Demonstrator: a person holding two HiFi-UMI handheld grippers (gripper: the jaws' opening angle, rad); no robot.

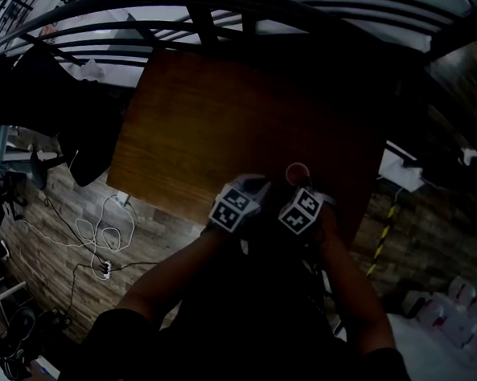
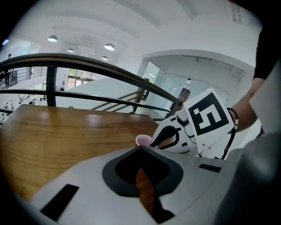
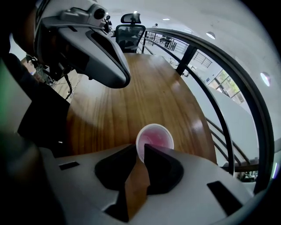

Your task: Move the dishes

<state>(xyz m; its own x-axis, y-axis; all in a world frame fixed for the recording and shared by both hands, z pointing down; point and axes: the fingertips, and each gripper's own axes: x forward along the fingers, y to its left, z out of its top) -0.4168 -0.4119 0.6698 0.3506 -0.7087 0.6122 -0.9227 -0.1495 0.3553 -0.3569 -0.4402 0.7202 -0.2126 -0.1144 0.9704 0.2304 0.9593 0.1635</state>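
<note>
Right gripper (image 3: 141, 151) nips the near rim of a small pink cup (image 3: 156, 137) on the wooden table (image 3: 131, 88), left gripper (image 2: 140, 148) clenched empty alongside; I judge the cup light, thin-walled, easily crushed.

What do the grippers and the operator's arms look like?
Both alike: the left gripper and right gripper have pale grey moulded fingers with black inner pads. Each carries a white cube with black square markers. A thin black cable loops beside the right one's cube. The person wears black short sleeves.
</note>
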